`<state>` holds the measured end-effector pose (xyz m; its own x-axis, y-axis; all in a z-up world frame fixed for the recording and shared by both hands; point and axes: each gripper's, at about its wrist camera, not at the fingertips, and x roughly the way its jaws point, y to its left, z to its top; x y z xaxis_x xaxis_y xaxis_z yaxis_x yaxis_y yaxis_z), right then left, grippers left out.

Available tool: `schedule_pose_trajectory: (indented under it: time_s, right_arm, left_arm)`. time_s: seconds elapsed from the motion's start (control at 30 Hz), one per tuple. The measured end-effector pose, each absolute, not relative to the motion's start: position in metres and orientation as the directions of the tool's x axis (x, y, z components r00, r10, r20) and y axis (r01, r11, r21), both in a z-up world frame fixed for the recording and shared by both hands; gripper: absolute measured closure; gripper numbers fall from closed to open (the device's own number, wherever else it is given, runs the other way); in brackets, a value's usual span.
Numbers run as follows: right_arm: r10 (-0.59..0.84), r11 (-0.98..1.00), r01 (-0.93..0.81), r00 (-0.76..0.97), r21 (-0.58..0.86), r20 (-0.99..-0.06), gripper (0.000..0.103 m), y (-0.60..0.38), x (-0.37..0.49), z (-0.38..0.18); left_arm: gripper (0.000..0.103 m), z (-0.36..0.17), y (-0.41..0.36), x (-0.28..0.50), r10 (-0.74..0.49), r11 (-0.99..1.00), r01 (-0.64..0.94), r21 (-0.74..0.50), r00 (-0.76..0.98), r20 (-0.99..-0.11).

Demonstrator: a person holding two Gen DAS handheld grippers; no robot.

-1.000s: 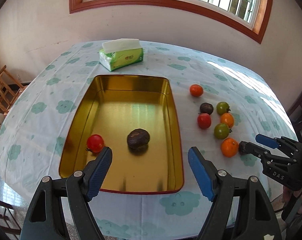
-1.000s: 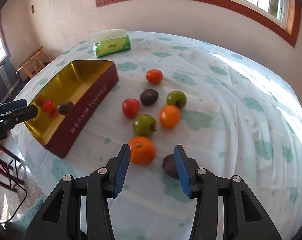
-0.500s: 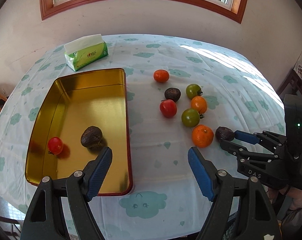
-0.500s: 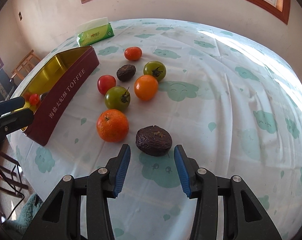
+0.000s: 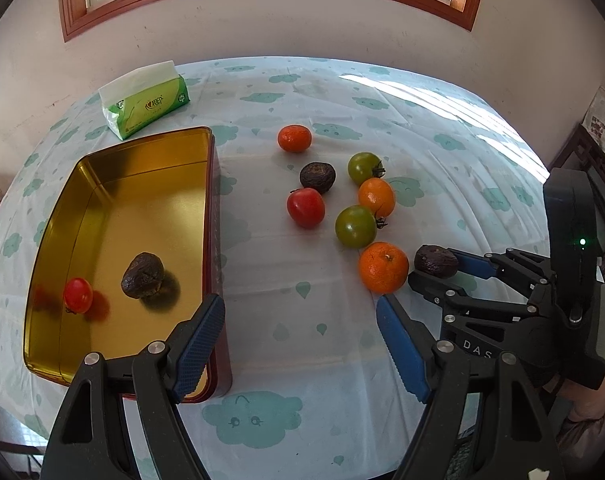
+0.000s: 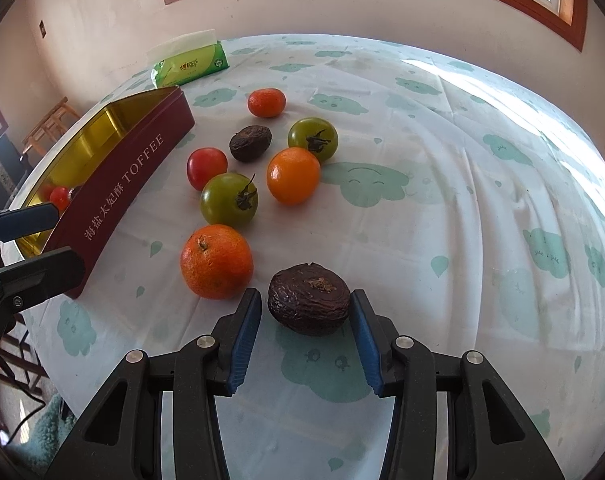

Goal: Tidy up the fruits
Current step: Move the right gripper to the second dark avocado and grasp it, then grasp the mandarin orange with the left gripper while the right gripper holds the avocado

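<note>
A gold toffee tin (image 5: 102,184) lies on the table and holds a small red tomato (image 5: 78,295) and a wrinkled dark passion fruit (image 5: 142,275). Several fruits lie to its right. My right gripper (image 6: 305,306) is open, its jaws on either side of a dark wrinkled passion fruit (image 6: 309,304) on the cloth, with small gaps showing. An orange (image 6: 216,261) sits just left of it. The right gripper also shows in the left wrist view (image 5: 438,270). My left gripper (image 5: 300,320) is open and empty above the cloth by the tin's right wall.
Loose fruits: red tomato (image 5: 305,207), two green tomatoes (image 5: 355,226) (image 5: 365,168), orange tomato (image 5: 376,197), tangerine (image 5: 294,138), second dark passion fruit (image 5: 317,176). A green tissue pack (image 5: 146,100) stands behind the tin. A wooden chair (image 6: 48,122) stands off the table's left.
My right gripper has moved forward so the dark passion fruit now lies between its jaws. My left gripper has swung right, away from over the tin.
</note>
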<state>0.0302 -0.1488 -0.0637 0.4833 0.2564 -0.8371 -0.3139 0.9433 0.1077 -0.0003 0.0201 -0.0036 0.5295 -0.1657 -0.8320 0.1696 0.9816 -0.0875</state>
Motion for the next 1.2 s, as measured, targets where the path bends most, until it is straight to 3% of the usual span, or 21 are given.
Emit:
schedule_pose_trajectory:
  time_s: [0.13, 1.2]
  right_arm:
    - [0.247, 0.945, -0.313, 0.495, 0.094, -0.833, 0.062, -0.149, 0.028, -0.064]
    - [0.110, 0.983, -0.186, 0.604, -0.005, -0.790, 0.062, -0.214, 0.076, -0.071]
  left_arm:
    - [0.028, -0.006, 0.015, 0.000, -0.169, 0.980, 0.179, -0.086, 0.525, -0.834]
    - [0.028, -0.032, -0.032, 0.026, -0.199, 0.970, 0.218, -0.103, 0.483, -0.852]
